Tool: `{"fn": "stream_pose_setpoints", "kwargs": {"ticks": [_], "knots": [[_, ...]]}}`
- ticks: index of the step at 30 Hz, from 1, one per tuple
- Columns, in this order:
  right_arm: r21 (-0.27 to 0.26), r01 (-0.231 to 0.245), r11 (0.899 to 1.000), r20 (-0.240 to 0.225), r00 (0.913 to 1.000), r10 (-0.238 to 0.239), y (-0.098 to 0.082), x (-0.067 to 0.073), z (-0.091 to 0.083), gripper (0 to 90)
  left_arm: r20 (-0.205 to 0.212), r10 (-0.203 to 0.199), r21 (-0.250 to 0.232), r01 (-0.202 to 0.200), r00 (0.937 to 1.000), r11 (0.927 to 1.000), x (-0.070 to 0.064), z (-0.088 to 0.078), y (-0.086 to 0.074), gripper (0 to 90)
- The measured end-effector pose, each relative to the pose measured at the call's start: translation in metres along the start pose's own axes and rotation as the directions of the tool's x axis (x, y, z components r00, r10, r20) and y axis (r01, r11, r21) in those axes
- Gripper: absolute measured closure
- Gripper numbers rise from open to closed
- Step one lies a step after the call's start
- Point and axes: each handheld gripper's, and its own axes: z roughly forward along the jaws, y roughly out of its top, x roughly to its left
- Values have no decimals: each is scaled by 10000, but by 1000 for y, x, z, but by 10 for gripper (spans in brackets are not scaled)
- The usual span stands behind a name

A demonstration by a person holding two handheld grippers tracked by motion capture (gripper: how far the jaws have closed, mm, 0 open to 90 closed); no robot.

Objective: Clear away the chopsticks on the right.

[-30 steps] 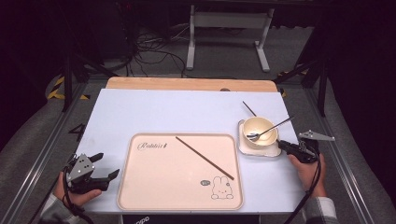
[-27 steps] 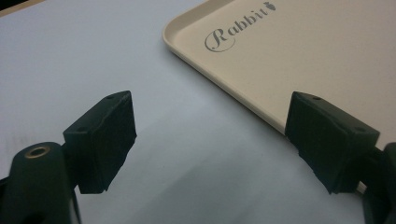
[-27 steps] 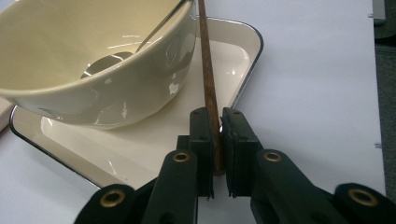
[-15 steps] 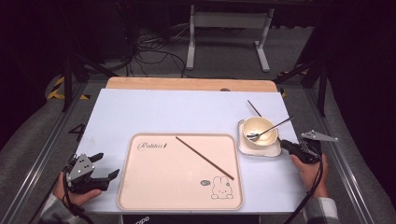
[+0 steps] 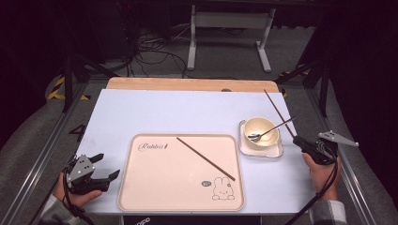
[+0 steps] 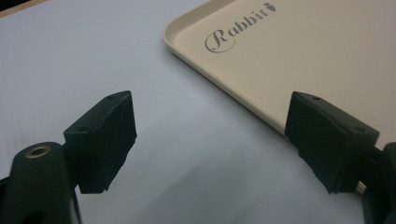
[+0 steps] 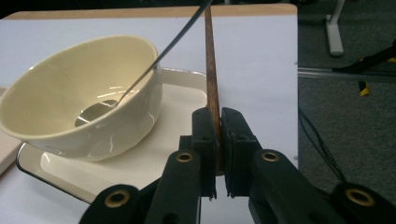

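My right gripper is at the right of the table, beside the bowl, shut on the near end of a brown chopstick that slants up and away from it. In the right gripper view the chopstick is pinched between the jaws of that gripper. A second chopstick lies diagonally on the beige rabbit tray. A cream bowl with a metal spoon in it stands on a small square plate. My left gripper rests open just left of the tray, with nothing between its jaws.
The tray's rim and "Rabbit" lettering lie close in front of the left gripper. The bowl and its plate sit just left of the held chopstick. The table's right edge is near the right hand, and metal frame legs stand beyond the far edge.
The right hand has lifted a little with the chopstick, whose far tip has swung up and to the right, away from the bowl. The left gripper has stayed put.
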Motion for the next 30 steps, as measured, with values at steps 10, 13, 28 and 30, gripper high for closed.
{"fn": "stream_pose_setpoints", "kwargs": {"ticks": [10,13,28,30], "knots": [[-1016,-229,9946,374,9989,268,16,-5,-18,852,18,11,47,-11,10000,10000,0,1,0,174],[-1367,-271,9902,420,9986,331,20,-5,-24,852,13,1,39,-1,10000,10000,0,0,0,174],[-2264,207,9738,-326,9991,-288,37,26,-50,852,-32,-6,-47,5,10000,10000,0,-1,0,173],[-2267,328,9734,-424,9982,-435,38,33,-51,851,-32,22,-48,-22,10000,10000,-1,-2,0,173]]}}
